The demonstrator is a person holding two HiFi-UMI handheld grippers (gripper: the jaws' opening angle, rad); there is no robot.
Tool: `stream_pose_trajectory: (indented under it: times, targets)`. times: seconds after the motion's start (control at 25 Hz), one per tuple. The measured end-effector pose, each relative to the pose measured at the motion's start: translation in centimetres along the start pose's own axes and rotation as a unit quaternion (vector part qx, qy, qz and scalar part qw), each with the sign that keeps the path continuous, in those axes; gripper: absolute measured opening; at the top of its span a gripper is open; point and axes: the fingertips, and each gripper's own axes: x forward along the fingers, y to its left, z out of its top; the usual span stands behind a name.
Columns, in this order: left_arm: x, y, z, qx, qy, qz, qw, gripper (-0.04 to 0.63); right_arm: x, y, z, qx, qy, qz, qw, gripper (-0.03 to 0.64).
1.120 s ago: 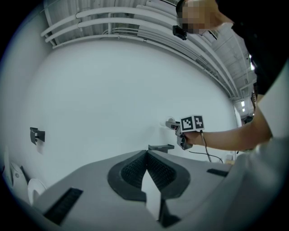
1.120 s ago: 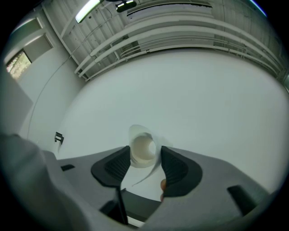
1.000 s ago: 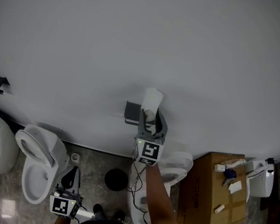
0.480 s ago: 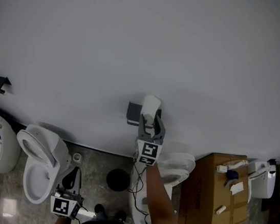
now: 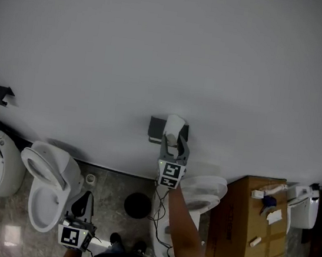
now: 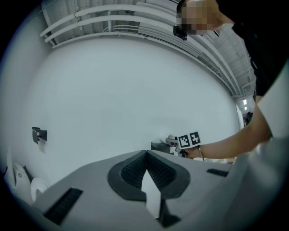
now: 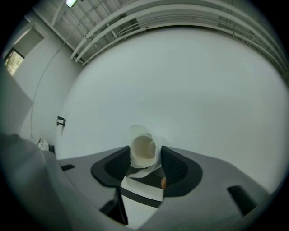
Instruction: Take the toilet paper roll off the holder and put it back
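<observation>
Our right gripper (image 5: 173, 140), clamped on the toilet paper roll (image 5: 174, 124), now sits lower than a second ago, beside the holder (image 5: 156, 128). Reseating looks close. Our left gripper (image 6: 146, 167) hangs closed and empty.

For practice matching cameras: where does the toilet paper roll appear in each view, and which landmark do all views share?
Head view: toilet paper roll, centre, beside the holder.
Left gripper view: small pale shape right of centre, hard to make out.
Right gripper view: centre, gripped by the right tongs.
Shared landmark: dark wall bracket, far left.
</observation>
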Motion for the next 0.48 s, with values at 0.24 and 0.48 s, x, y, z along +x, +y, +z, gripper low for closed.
stream_pose_trajectory:
  times: [0.24, 0.48]
  targets:
    - [0.3, 0.2, -0.1, -0.001, 0.004, 0.004, 1.0, 0.003, 0.6, -0.5, -2.5, 0.006, 0.019, -0.003, 1.0, 0.216]
    - [1.0, 0.6, -0.3, -0.004, 0.008, 0.006, 0.9999, 0.003, 1.0, -0.3, -3.3, 0.011, 0.017, 0.001, 1.0, 0.218]
